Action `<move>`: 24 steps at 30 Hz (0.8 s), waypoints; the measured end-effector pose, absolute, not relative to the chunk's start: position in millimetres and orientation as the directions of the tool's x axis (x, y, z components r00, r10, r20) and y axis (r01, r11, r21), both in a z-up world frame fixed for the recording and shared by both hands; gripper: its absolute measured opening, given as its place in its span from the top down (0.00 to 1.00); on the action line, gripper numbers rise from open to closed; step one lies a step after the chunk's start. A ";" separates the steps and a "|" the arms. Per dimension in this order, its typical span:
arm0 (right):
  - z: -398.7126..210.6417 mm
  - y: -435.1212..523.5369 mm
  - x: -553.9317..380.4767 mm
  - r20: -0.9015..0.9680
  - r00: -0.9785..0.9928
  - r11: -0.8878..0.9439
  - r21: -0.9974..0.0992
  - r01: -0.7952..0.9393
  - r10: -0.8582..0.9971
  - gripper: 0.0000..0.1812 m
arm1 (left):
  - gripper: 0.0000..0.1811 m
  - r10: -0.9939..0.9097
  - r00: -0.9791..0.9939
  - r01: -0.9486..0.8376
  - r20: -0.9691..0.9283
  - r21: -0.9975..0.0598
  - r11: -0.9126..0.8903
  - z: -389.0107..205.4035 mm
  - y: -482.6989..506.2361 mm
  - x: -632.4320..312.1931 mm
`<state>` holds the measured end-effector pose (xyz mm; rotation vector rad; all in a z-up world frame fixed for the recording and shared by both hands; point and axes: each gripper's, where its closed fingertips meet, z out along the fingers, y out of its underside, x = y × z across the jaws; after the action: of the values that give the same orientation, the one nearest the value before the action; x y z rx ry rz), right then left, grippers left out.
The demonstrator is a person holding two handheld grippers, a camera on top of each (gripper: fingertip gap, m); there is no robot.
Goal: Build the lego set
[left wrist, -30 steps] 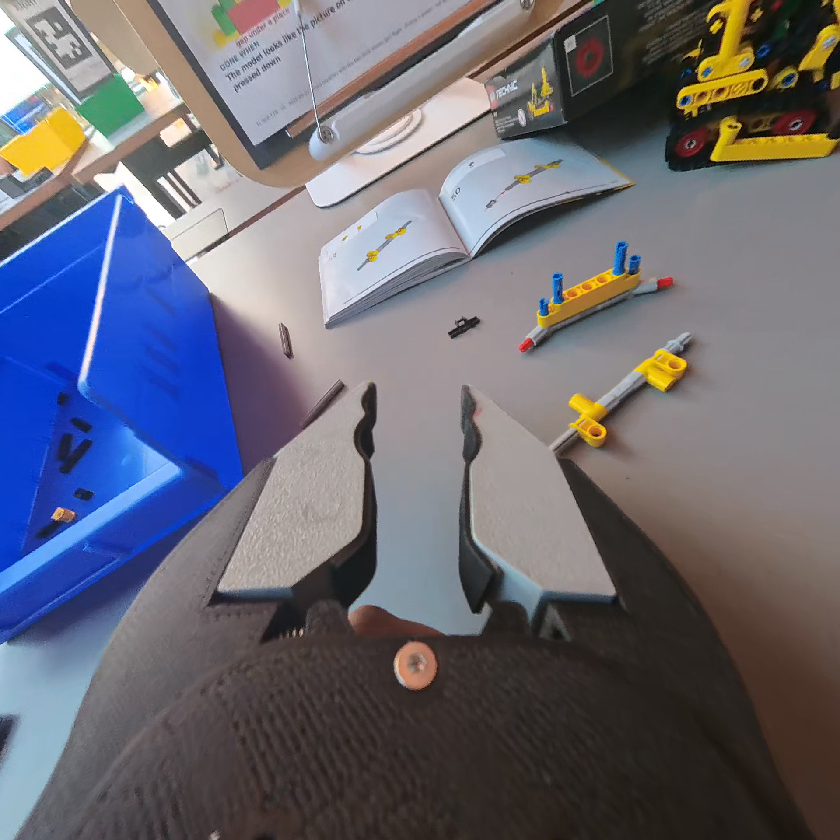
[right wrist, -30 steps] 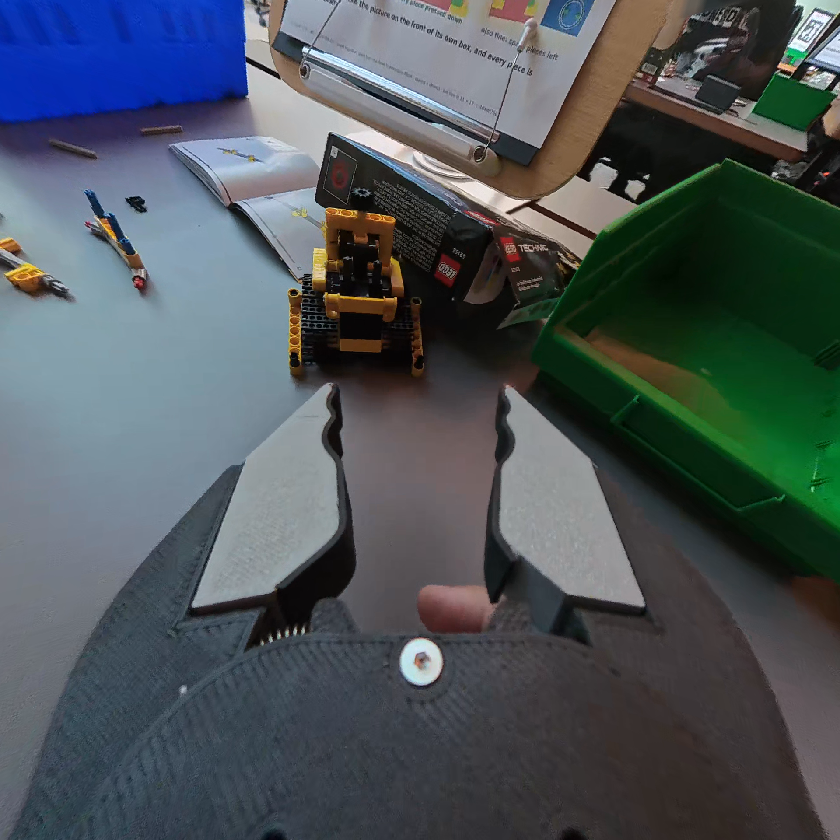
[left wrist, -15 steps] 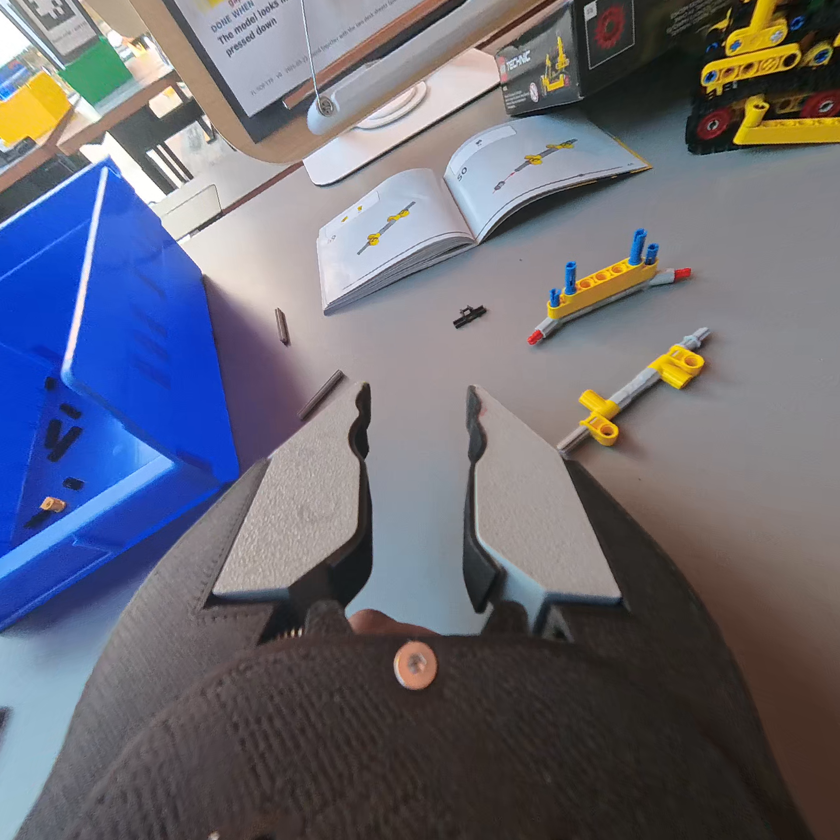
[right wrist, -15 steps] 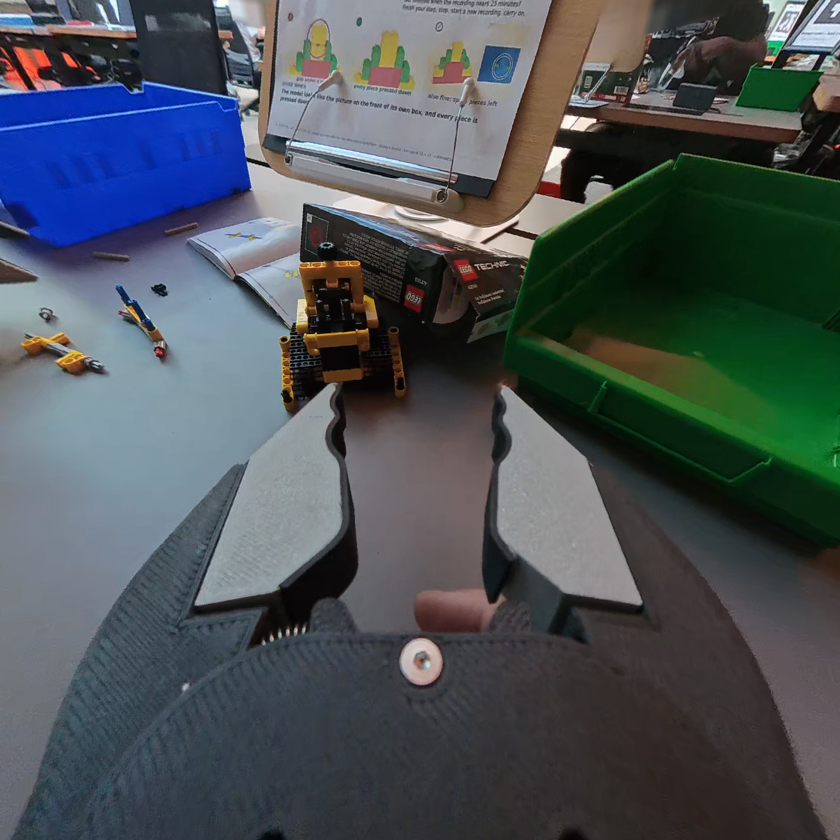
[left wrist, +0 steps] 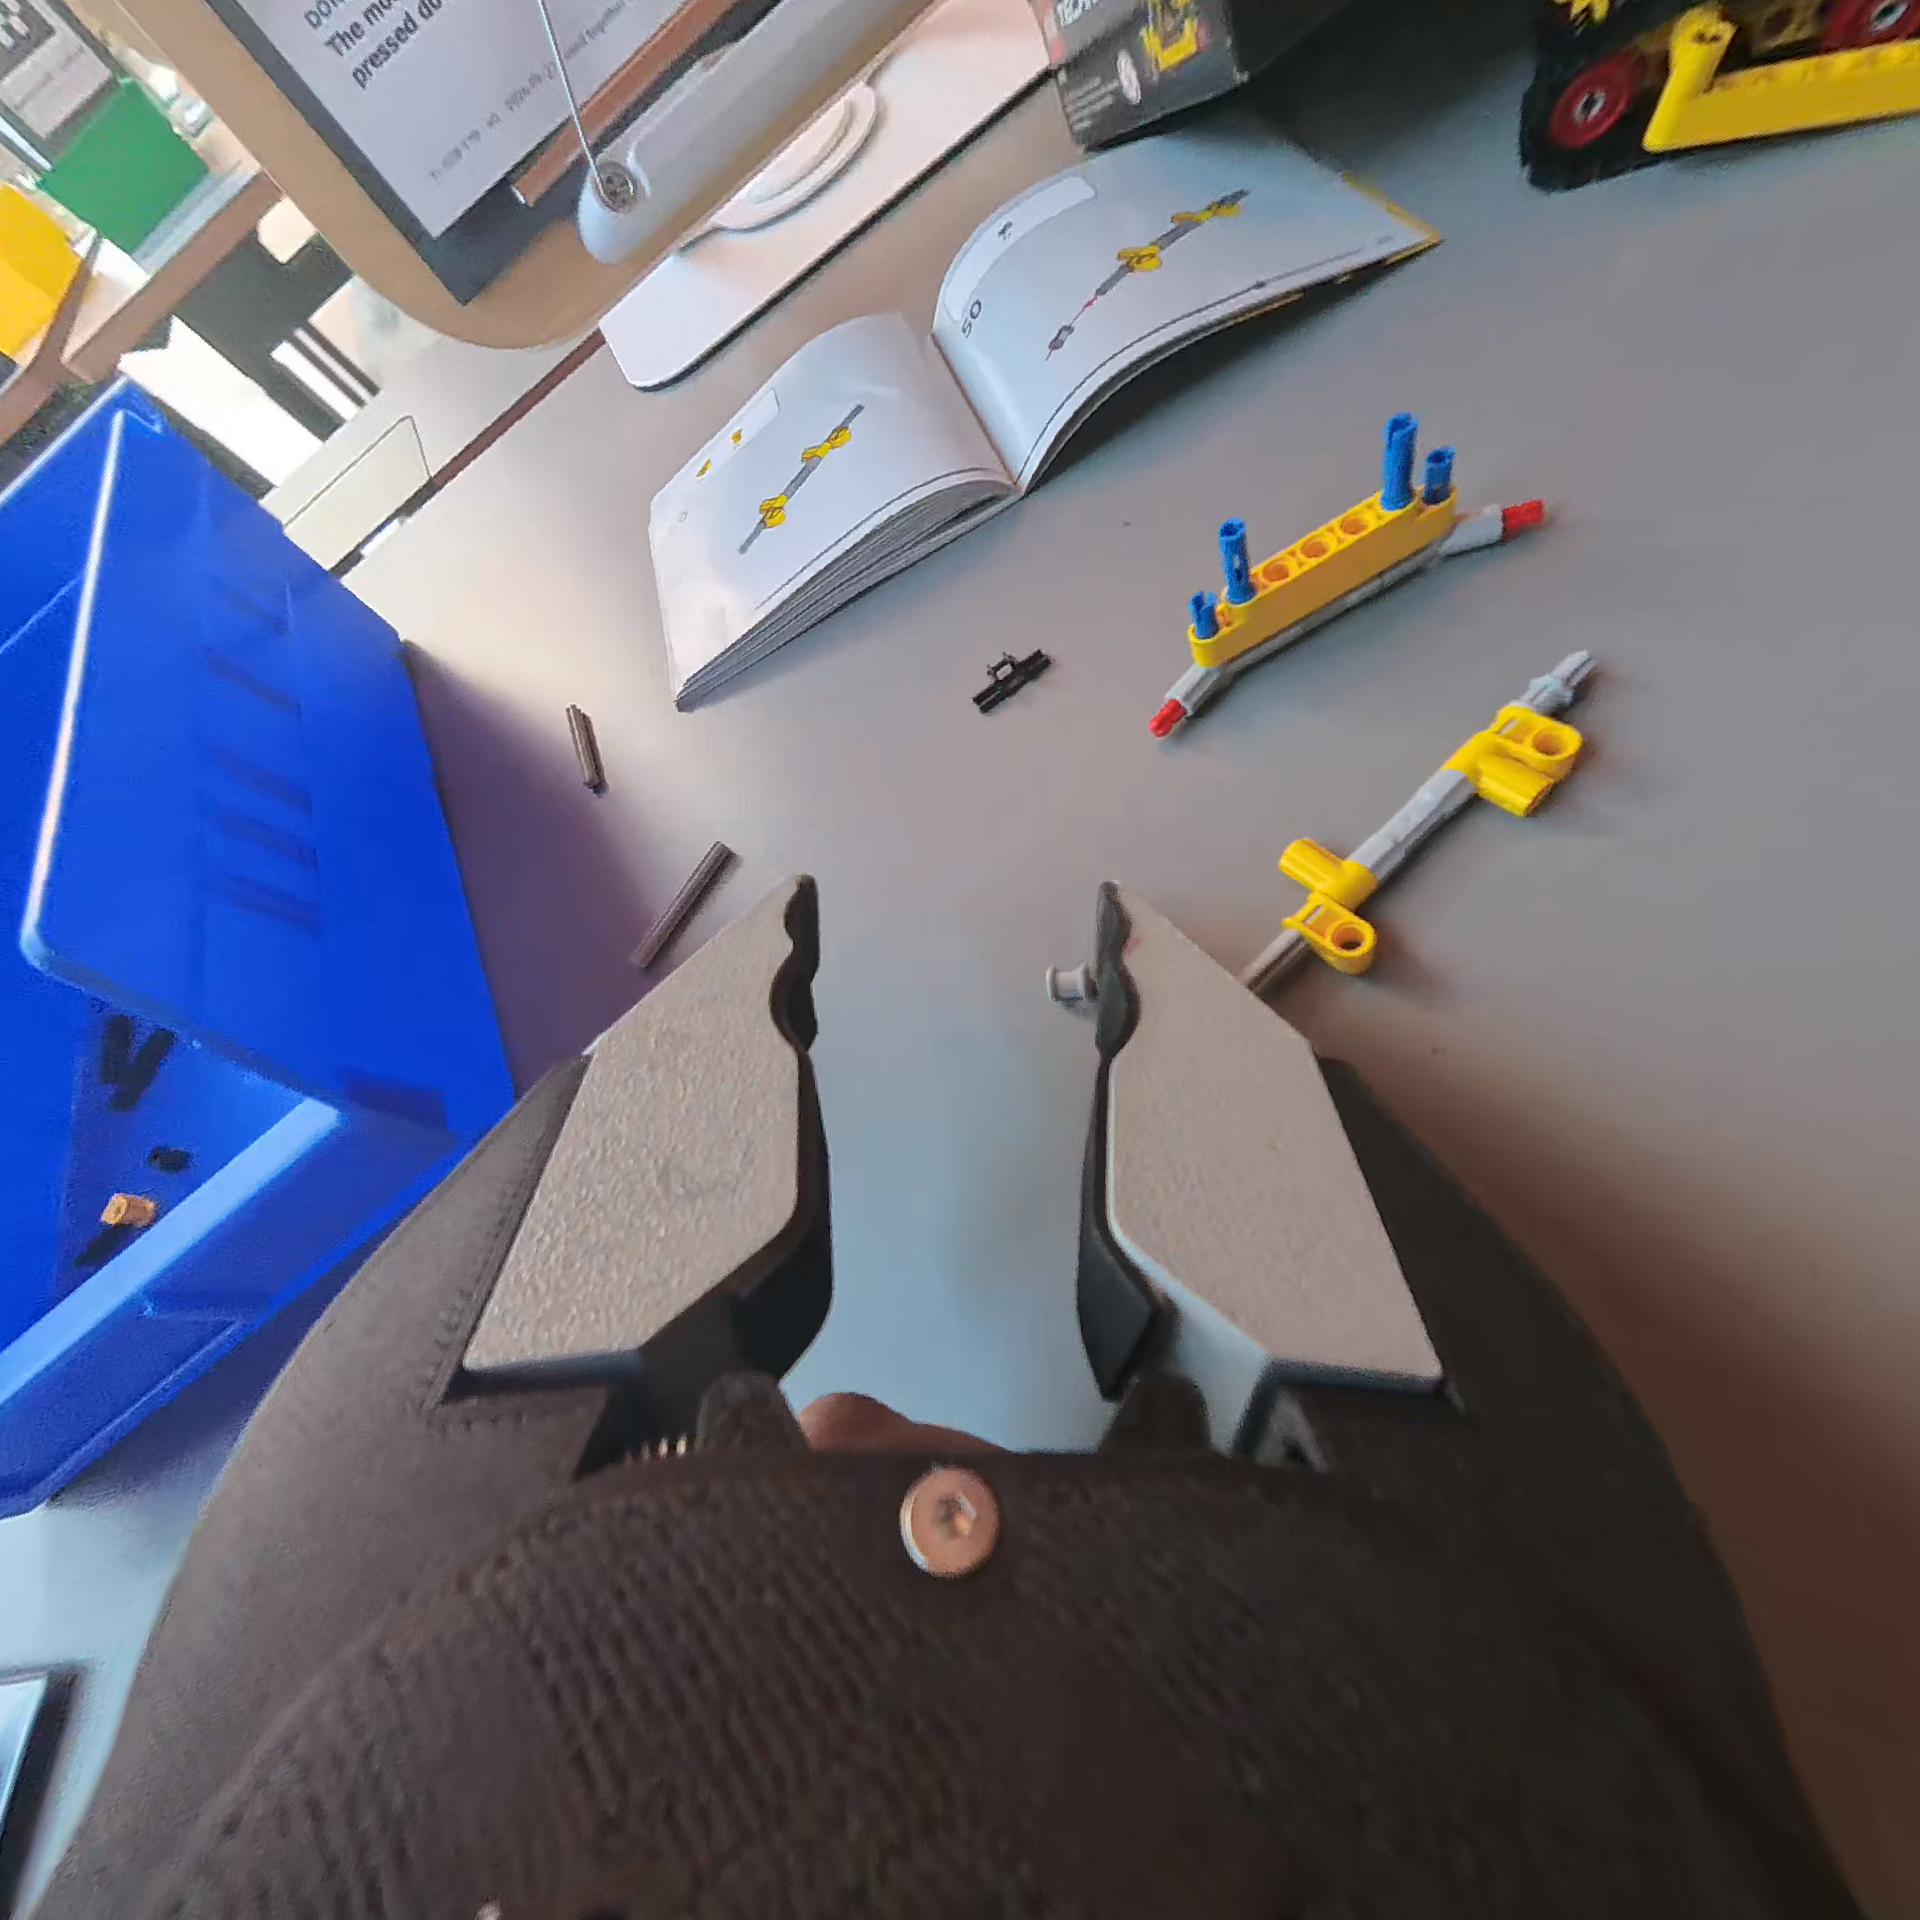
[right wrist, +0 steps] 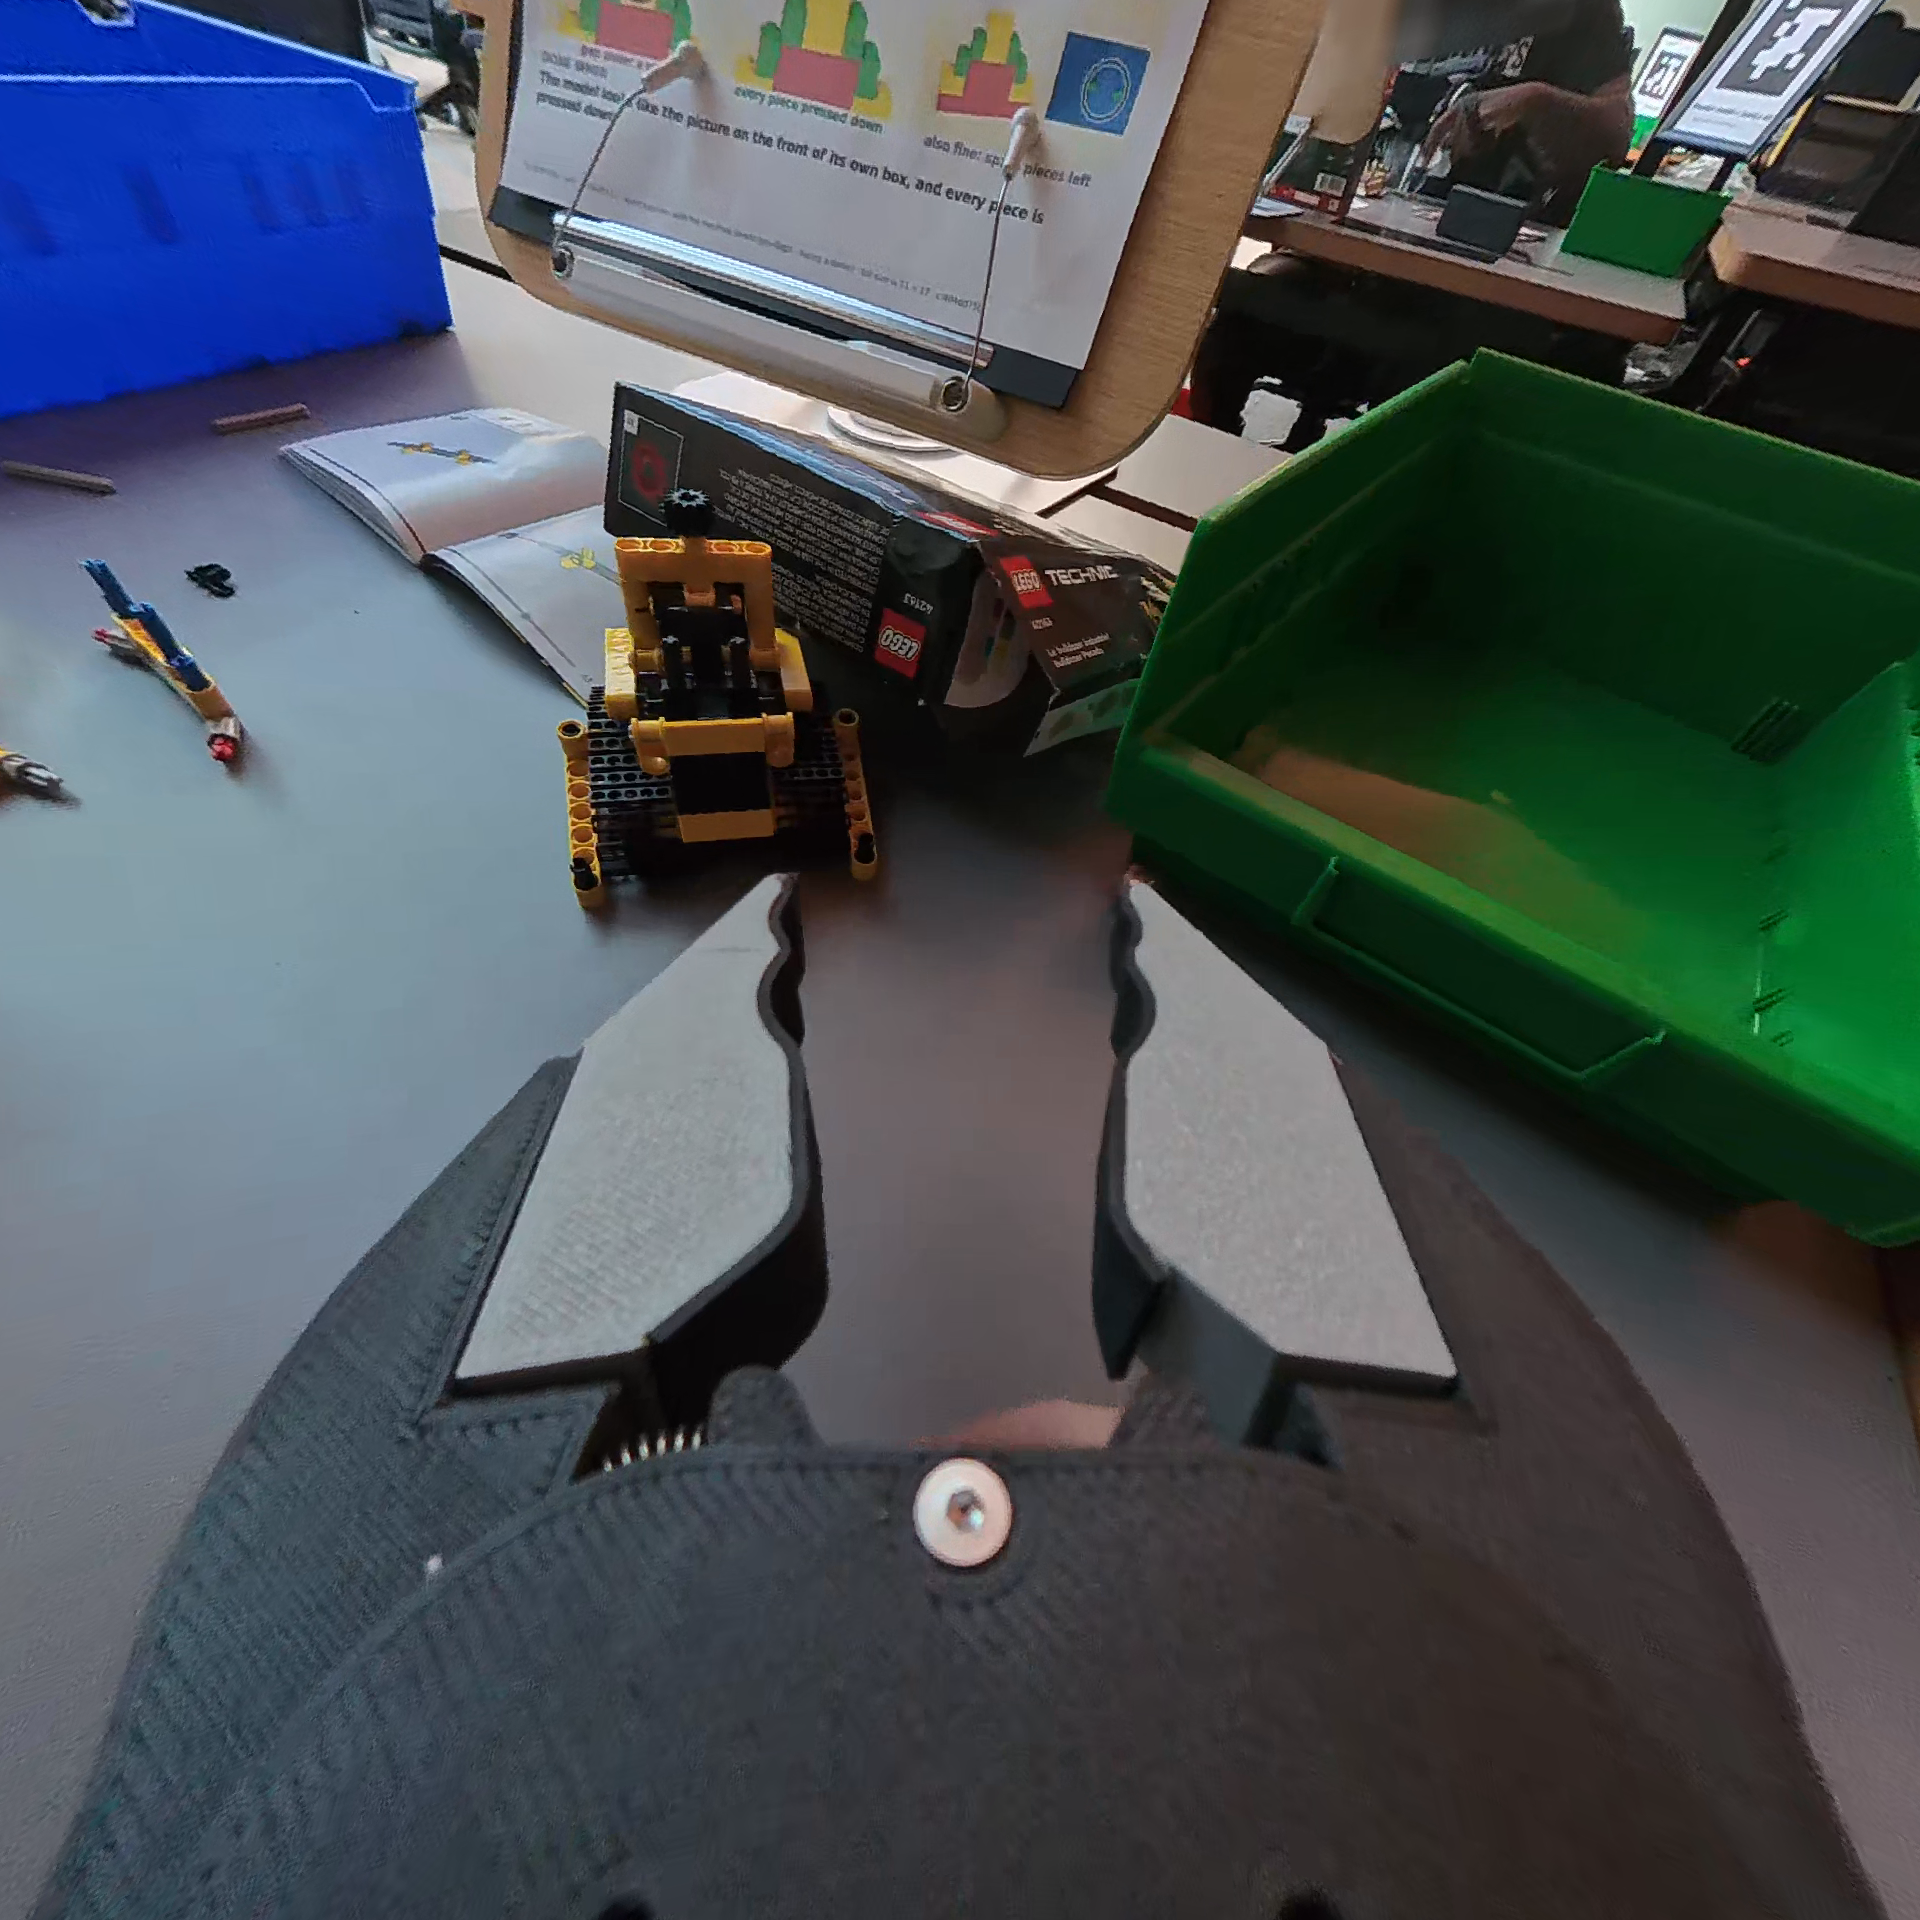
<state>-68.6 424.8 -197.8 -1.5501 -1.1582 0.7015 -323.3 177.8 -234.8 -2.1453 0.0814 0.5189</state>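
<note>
Inventory, bench top, taken left to right; clock directions are read from each camera's own picture centre.

1. Blue bin (left wrist: pixel 239 852), 9 o'clock in the left wrist view. A few small dark pieces and one tan piece lie in it.
2. Two dark axle rods (left wrist: pixel 681 902), 11 o'clock, loose on the grey table (left wrist: pixel 1662 1143), just beside the bin wall. Probably light, stiff and apt to roll; best pinched across the middle.
3. Left gripper (left wrist: pixel 956 935): jaws apart, holding nothing, above the table.
4. Small grey connector (left wrist: pixel 1070 982), at the tip of the left gripper's right-hand finger; touching or just beside it, cannot tell. Tiny and likely to skitter.
5. Open instruction booklet (left wrist: pixel 831 520), 12 o'clock.
6. Small black pin (left wrist: pixel 1010 681), 12 o'clock, lying apart from the rest.
7. Grey axle with two yellow connectors (left wrist: pixel 1423 821), 2 o'clock. Judged light; take hold on the bare grey shaft between the yellow parts, since the connectors may slide.
8. Yellow beam with blue pins (left wrist: pixel 1325 556), 1 o'clock, blue pins upright, resting on a grey axle with red ends. Rigid; grip the beam's long flat sides, not the pins.
9. Tracked yellow-and-black model (right wrist: pixel 717 727), 11 o'clock in the right wrist view, in front of the set's black box (right wrist: pixel 831 561). Heaviest item; pressed joints may part, so grip low across the chassis.
10. Right gripper (right wrist: pixel 956 904): jaws apart, empty, near the model.
11. Green bin (right wrist: pixel 1558 779), 2 o'clock.
</note>
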 end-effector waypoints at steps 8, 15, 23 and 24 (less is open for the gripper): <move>-202.3 429.8 -65.7 0.132 0.401 -0.019 -0.936 0.351 0.906 0.68 | 0.70 0.096 0.932 -0.244 -0.350 -0.800 -0.549 -229.5 177.9 -316.3; -202.8 416.3 -69.5 0.171 0.354 0.032 -0.930 0.366 0.919 0.68 | 0.72 0.106 0.950 -0.207 -0.292 -0.849 -0.486 -219.1 175.5 -316.0; -199.6 401.7 -72.8 0.097 0.267 0.006 -0.946 0.323 0.959 0.69 | 0.78 0.161 0.930 -0.235 -0.330 -0.872 -0.429 -207.2 171.6 -319.2; -199.6 401.8 -72.7 0.100 0.269 0.008 -0.946 0.324 0.958 0.69 | 0.78 0.185 0.925 -0.226 -0.332 -0.872 -0.435 -207.2 170.9 -322.4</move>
<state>-72.7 401.8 -199.6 -1.5199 -1.2424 0.7813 -322.4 170.9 -207.2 -1.9675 0.0299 0.4605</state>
